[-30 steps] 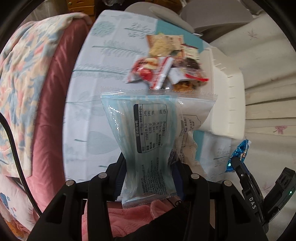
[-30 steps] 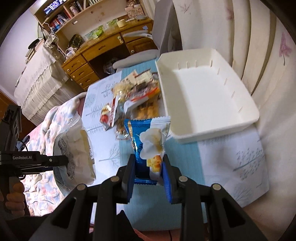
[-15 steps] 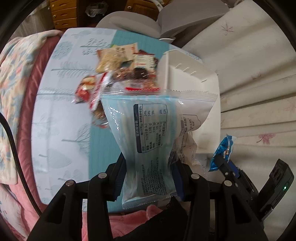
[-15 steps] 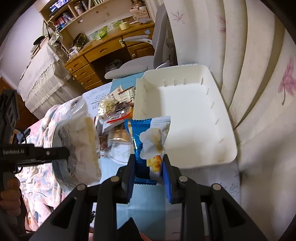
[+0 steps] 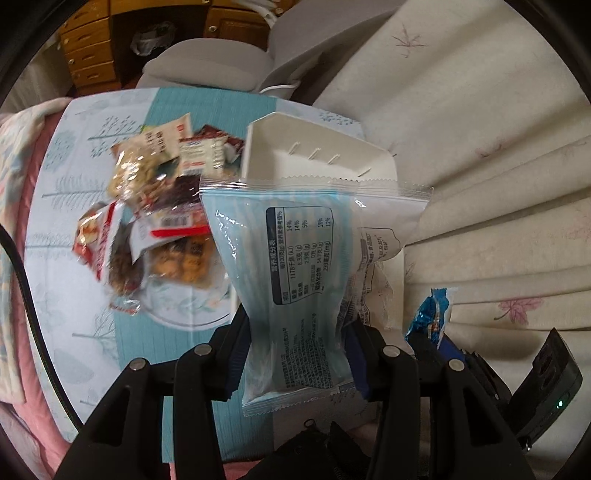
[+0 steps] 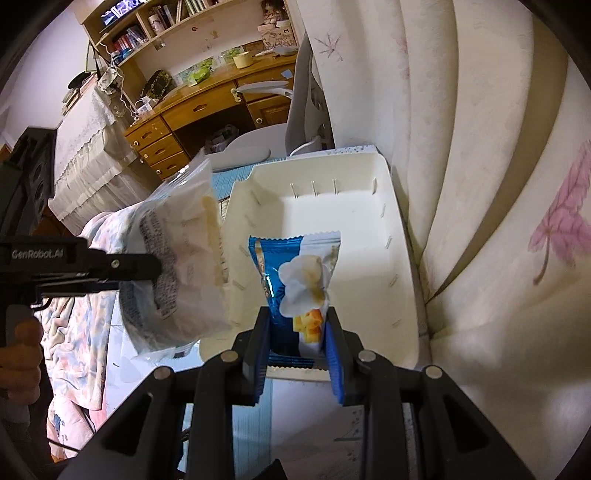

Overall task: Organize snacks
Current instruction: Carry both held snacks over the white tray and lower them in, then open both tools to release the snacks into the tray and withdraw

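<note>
A lived-in room of a home, part bedroom and part study. Far beyond the claws stands a wooden desk (image 6: 207,107) with drawers, bookshelves (image 6: 155,22) above it and a grey swivel chair (image 6: 280,122) drawn up. To the right hang cream curtains (image 6: 498,184) printed with pink leaves. Left of the claws lies a flowered quilt (image 6: 77,332); beneath them a tabletop (image 5: 74,206) wears a pale blue tree-patterned cloth.
</note>
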`<act>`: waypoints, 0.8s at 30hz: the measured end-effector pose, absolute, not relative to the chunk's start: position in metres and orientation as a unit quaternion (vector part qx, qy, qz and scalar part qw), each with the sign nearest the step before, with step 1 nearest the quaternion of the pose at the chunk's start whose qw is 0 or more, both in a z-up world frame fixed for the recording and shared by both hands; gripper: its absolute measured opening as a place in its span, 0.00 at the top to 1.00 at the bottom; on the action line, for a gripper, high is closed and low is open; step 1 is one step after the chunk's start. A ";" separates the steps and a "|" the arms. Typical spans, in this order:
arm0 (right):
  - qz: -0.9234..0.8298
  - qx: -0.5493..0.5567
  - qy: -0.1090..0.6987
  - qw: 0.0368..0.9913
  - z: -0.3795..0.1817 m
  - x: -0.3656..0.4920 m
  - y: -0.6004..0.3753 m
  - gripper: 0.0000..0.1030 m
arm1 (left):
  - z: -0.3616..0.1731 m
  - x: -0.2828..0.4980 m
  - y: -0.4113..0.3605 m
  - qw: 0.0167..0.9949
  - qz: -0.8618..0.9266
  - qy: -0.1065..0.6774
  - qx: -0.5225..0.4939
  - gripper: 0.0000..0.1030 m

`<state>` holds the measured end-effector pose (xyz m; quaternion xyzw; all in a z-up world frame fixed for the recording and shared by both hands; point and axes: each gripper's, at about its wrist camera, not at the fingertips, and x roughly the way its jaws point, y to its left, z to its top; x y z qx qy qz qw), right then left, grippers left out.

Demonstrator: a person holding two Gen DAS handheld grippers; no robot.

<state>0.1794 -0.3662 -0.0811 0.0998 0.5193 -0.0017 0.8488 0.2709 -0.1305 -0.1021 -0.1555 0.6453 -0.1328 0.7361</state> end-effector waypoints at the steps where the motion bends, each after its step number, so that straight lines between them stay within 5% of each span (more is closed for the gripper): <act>1: -0.001 0.099 0.519 0.849 -0.081 0.180 -0.369 0.73 | -0.102 0.273 -0.134 0.736 -0.133 0.645 -0.155 0.54; 5: -0.002 0.097 0.517 0.850 -0.079 0.181 -0.378 0.70 | -0.103 0.278 -0.145 0.740 -0.133 0.639 -0.162 0.35; 10: -0.013 0.105 0.519 0.848 -0.082 0.183 -0.391 0.41 | -0.100 0.278 -0.151 0.747 -0.115 0.639 -0.144 0.33; 24: -0.004 0.167 0.547 0.821 -0.102 0.182 -0.373 0.32 | -0.122 0.232 -0.094 0.733 -0.079 0.655 -0.166 0.33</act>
